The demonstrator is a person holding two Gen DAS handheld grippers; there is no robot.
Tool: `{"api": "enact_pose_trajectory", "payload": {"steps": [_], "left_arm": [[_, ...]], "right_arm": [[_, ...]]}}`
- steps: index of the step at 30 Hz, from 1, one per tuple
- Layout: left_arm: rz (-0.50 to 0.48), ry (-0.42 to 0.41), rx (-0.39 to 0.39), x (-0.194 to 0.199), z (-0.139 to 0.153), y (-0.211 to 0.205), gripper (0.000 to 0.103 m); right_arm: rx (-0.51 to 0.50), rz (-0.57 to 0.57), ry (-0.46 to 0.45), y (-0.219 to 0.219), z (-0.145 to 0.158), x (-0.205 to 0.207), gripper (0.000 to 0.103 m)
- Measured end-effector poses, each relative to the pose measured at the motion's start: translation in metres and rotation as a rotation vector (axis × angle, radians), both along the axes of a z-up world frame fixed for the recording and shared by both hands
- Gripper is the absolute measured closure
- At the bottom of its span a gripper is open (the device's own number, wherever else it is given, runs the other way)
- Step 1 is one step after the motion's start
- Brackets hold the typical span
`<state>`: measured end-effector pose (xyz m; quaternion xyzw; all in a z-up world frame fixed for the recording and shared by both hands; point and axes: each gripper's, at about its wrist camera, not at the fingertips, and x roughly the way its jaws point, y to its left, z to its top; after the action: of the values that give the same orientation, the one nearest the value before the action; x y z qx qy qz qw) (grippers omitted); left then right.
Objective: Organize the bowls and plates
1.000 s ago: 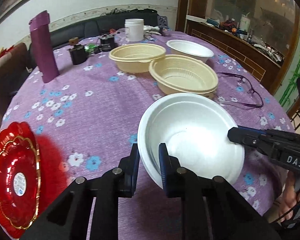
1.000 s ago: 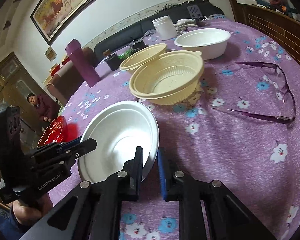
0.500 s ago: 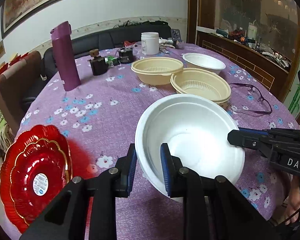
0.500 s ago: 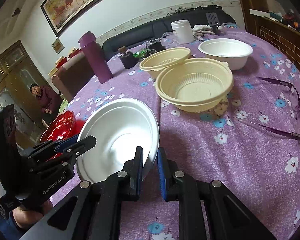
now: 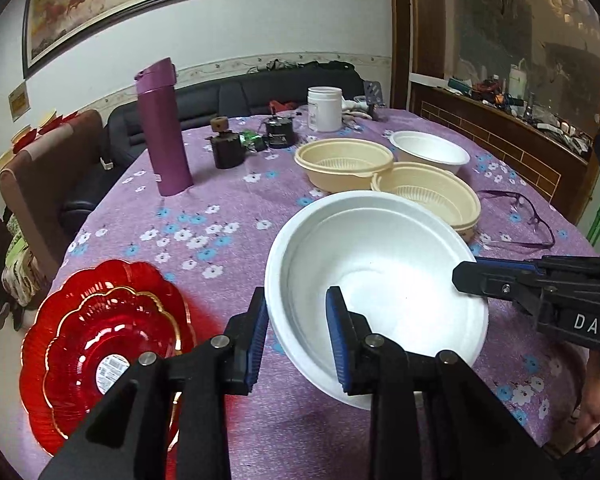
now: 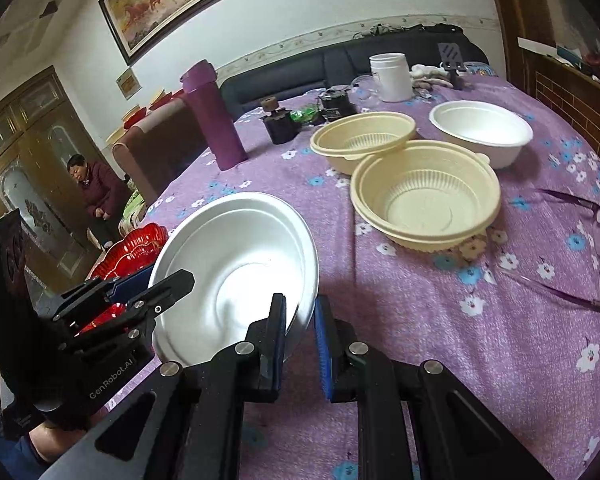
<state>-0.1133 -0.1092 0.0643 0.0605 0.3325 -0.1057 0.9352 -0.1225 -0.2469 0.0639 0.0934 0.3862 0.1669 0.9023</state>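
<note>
A large white foam bowl (image 5: 384, 268) is held tilted above the purple table. My left gripper (image 5: 296, 320) straddles its near-left rim, jaws slightly parted around the rim. My right gripper (image 6: 300, 320) is shut on the opposite rim of the same bowl (image 6: 236, 264). Two cream bowls (image 5: 344, 160) (image 5: 428, 196) and a second white bowl (image 5: 428, 152) sit beyond. Stacked red plates (image 5: 104, 344) lie at the left edge.
A purple flask (image 5: 162, 128) stands upright at the back left. A white jar (image 5: 324, 108), dark small items (image 5: 228, 148) and purple glasses (image 5: 520, 220) are also on the table. A person (image 6: 96, 196) sits beyond the table.
Both grippers have lifted the white bowl higher above the table, and the left jaws have parted a little around the rim.
</note>
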Motion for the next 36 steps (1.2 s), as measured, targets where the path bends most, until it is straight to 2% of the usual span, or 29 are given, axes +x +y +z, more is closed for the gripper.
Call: {"api": "enact_pose_trajectory", "payload": {"steps": [5,13,22,28,36], "left_arm": [[0.036,-0.023,-0.014,-0.001,0.007,0.016,0.070],[0.120,-0.051,-0.033,-0.004,0.019,0.056,0.067],[0.236,-0.054,-0.059,-0.016,0.028,0.116,0.066],[0.323,-0.029,-0.066,-0.021,0.020,0.153,0.065],[0.375,0.029,-0.083,-0.022,-0.001,0.178,0.065]], "right_arm": [[-0.004,0.028,0.000,0.015,0.006,0.007,0.087],[0.020,0.112,0.002,0.053,0.020,0.019,0.087],[0.048,0.231,0.061,0.109,0.021,0.037,0.087],[0.027,0.312,0.108,0.160,0.009,0.047,0.087],[0.010,0.357,0.187,0.191,-0.016,0.056,0.087]]}}
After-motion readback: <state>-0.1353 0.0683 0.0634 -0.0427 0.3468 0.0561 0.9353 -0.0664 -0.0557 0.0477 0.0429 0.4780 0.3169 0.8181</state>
